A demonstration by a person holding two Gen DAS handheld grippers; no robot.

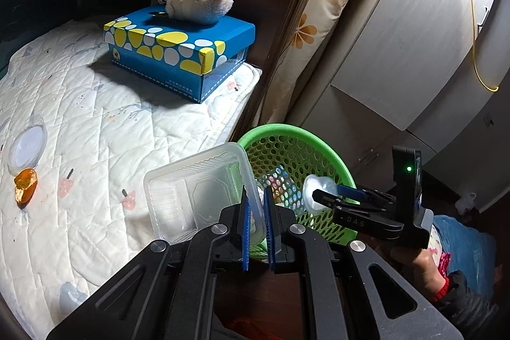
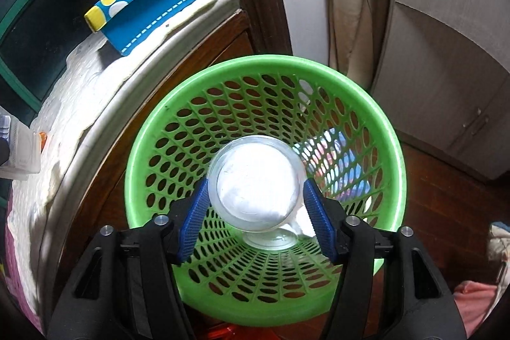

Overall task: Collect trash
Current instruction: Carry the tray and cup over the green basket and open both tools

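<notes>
Between the blue pads of the right claw (image 2: 256,214), directly above the mouth of the green perforated wastebasket (image 2: 153,145), sits a clear plastic cup (image 2: 256,180) with white contents; the left pad is at its side, the right pad looks just clear of it, so whether it is gripped cannot be told. Below the cup, crumpled paper and coloured wrappers lie in the basket's bottom. To that claw's left, the left claw (image 1: 257,225) is clamped tight on the rim of a clear plastic food tray (image 1: 197,193), held tilted beside the basket rim (image 1: 287,129). Farther left lies the quilted bed (image 1: 95,133), carrying an orange peel (image 1: 25,185), a clear round lid (image 1: 27,148), and a blue spotted box (image 1: 178,53) topped by a plush toy (image 1: 199,0).
</notes>
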